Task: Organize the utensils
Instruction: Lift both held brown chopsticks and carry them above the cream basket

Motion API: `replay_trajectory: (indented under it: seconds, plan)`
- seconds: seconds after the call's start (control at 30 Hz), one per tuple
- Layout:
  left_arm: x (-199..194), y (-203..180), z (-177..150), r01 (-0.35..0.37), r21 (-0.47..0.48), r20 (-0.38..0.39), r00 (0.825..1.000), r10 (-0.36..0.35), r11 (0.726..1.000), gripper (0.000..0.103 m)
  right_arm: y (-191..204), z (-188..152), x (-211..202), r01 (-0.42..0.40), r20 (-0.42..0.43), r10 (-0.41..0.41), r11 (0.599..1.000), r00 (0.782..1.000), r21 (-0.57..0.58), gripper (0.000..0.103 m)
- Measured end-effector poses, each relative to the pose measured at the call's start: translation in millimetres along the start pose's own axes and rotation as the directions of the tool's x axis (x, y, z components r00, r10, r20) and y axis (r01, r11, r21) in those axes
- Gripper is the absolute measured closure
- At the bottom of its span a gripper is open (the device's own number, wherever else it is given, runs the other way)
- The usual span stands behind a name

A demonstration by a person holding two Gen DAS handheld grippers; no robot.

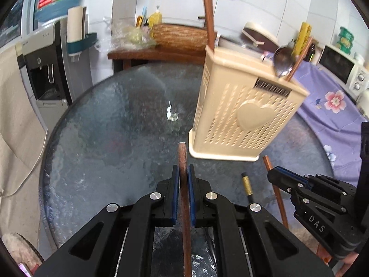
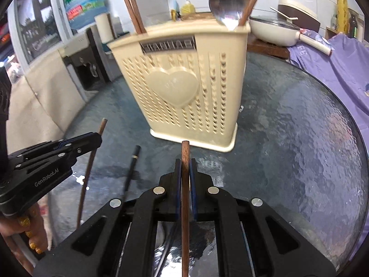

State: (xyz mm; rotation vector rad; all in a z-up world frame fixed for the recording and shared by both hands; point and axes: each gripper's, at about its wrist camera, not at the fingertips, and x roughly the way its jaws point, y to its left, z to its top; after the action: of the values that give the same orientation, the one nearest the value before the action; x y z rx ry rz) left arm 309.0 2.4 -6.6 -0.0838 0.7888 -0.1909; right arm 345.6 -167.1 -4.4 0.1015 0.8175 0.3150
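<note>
A cream perforated utensil holder with a heart on its side stands on the round glass table; it also shows in the right wrist view. It holds a metal spoon and brown chopsticks. My left gripper is shut on a brown chopstick just short of the holder's base. My right gripper is shut on another brown chopstick, also pointed at the holder. A black chopstick with a gold band lies on the table between the two grippers.
A water dispenser stands at the left. A wooden side table with bags is behind. A purple flowered cloth, a microwave, a white pan and a rice cooker are at the right.
</note>
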Motion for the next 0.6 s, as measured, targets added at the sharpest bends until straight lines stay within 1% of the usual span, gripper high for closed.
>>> replay_trajectory:
  seconds: [0.2, 0.6]
  plan:
    - [-28.5, -5.8, 7.9, 0.029, 0.02, 0.061, 0.998, -0.03, 0.999, 0.096, 1.6, 6.1, -28.2, -0.065, 0.044, 0.065, 0.998, 0.997, -0.007, 0.095]
    - [-76.7, -19.3, 15.0, 0.067, 0.072, 0.157, 0.985, -0.078, 0.995, 0.096, 0.1, 12.8, -85.3, -0.136, 0.132, 0.138, 0.99, 0.982, -0.028, 0.095]
